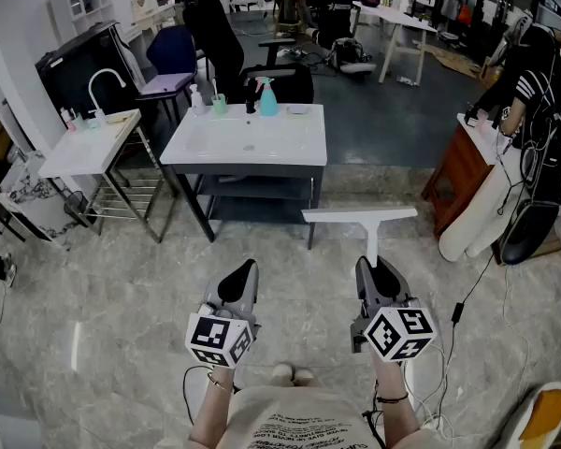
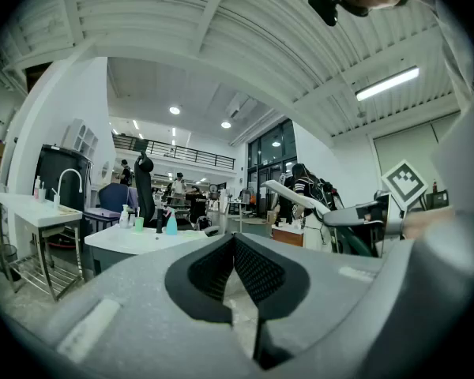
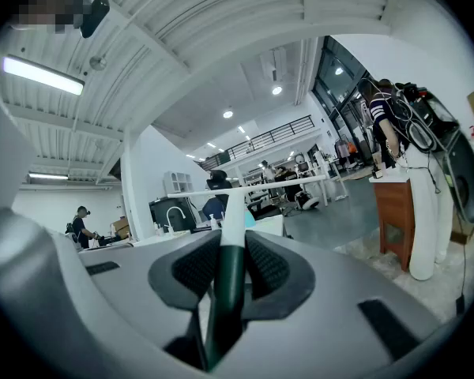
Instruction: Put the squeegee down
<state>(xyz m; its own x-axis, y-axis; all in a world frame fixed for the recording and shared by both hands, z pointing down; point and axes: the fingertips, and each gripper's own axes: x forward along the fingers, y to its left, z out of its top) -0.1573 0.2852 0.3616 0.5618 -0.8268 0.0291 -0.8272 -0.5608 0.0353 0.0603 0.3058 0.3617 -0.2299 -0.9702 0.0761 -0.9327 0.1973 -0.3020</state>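
My right gripper (image 1: 372, 267) pinches the squeegee (image 1: 360, 217) by its dark green handle. I hold it level in the air, white blade crosswise, near the washbasin table's (image 1: 243, 160) front right corner. My left gripper (image 1: 247, 269) has its fingers pressed together on nothing.

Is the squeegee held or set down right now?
Held. The right hand-held gripper is shut on the squeegee handle, its white blade in the air above the floor.

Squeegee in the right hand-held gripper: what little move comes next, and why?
The right hand-held gripper grips the white-bladed green-handled squeegee above the grey stone floor, short of the white sink counter. So I'd probably carry it forward to that counter first.
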